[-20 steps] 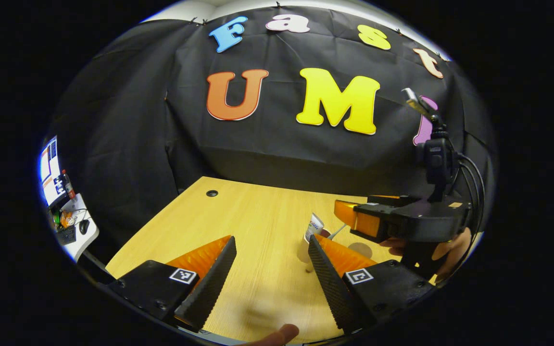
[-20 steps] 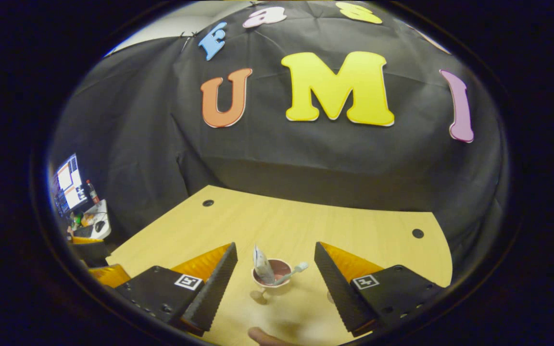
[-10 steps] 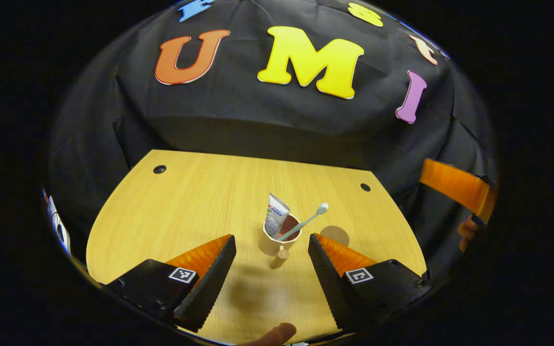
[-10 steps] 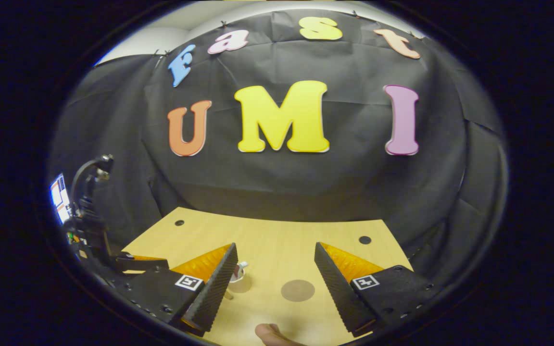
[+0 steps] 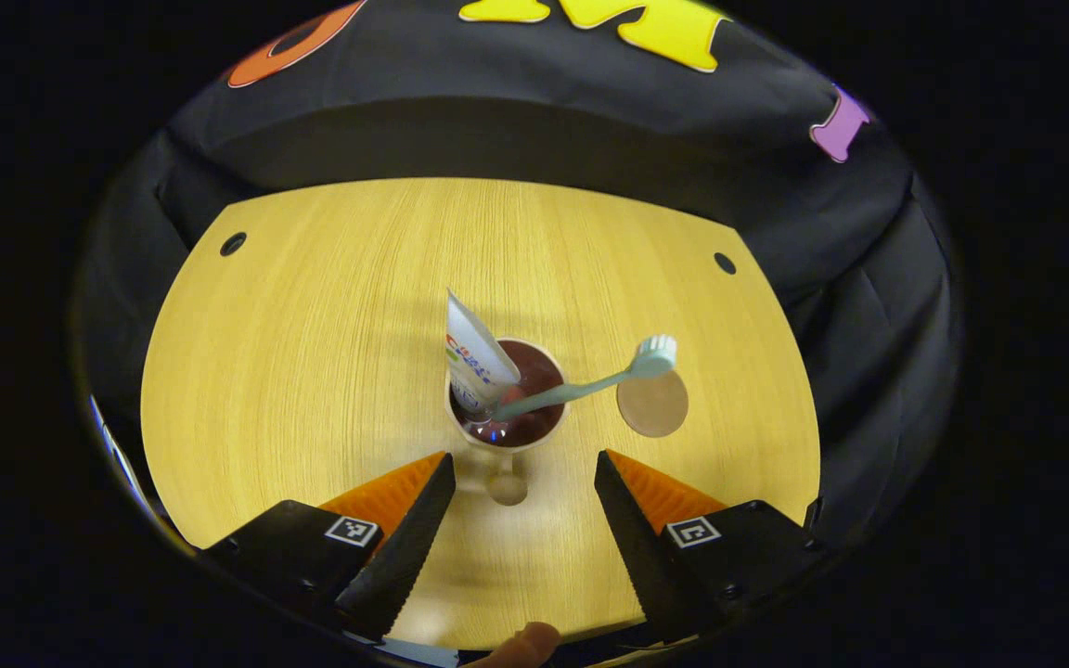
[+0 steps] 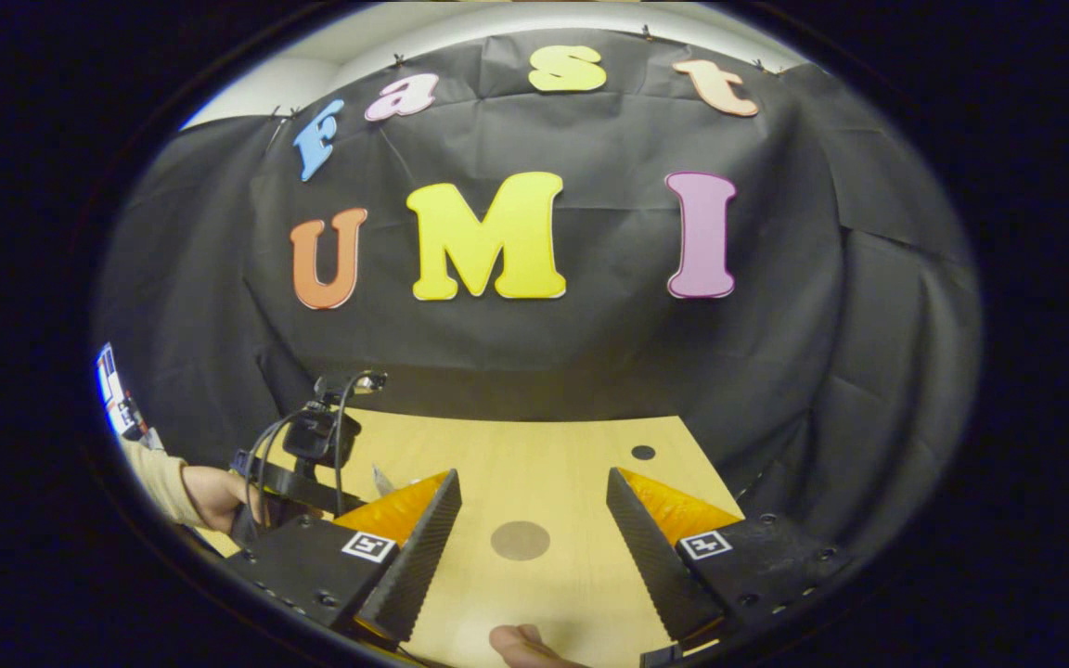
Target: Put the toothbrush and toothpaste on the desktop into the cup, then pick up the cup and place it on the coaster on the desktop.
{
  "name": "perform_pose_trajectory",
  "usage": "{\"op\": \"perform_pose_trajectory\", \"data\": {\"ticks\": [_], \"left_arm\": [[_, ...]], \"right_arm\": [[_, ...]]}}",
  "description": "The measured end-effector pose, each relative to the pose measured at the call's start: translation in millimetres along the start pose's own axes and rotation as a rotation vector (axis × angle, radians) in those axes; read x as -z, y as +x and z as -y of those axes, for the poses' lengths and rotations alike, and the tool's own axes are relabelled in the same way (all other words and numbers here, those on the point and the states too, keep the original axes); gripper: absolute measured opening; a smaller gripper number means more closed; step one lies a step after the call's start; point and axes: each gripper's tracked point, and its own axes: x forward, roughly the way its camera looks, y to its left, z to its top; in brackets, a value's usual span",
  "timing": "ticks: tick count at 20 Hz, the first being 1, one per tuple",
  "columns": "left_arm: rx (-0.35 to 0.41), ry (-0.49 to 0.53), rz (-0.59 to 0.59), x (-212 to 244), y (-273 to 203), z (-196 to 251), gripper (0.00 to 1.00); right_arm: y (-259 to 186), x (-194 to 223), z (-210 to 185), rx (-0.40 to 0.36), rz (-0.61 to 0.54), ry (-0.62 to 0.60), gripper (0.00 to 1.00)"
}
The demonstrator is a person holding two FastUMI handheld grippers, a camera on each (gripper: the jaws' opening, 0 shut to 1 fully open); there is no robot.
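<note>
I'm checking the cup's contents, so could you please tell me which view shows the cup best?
The left gripper view: it looks down into the cup, holding toothpaste and toothbrush. In the right gripper view only the tube's tip is visible.

From the left gripper view we look steeply down, close over the surface point(image 5: 312, 306); the right gripper view faces the wall, lower, sharing the coaster point(image 5: 652, 404).

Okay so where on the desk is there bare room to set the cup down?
Bare desk runs wide left of the cup and behind it to the far edge. The coaster at its right is unoccupied. Crowded: near edge, where the open left claw hovers by the cup.
</note>
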Motion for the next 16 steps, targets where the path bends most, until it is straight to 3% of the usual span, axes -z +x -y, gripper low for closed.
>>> {"op": "perform_pose_trajectory", "data": {"ticks": [7,9,12,13,16], "left_arm": [[-0.110,-0.001,-0.228,-1.0,23.1,-7.7,0.92],[-0.116,-0.014,-0.271,-2.4,21.5,-5.0,0.84],[-0.099,-0.028,-0.345,-4.0,15.9,6.2,0.65],[-0.105,-0.015,-0.346,-9.4,13.2,6.1,0.49],[-0.112,0.003,-0.307,-38.7,1.1,9.3,0.25]], "right_arm": [[-3.8,7.3,15.6,-0.013,-0.012,-0.001,0.95],[-2.8,12.5,18.4,-0.023,-0.025,0.001,0.95],[1.3,17.7,24.9,-0.027,-0.036,0.003,0.95],[1.7,18.4,26.4,-0.029,-0.041,0.007,0.95],[4.6,21.7,31.6,-0.034,-0.053,0.010,0.95]]}}
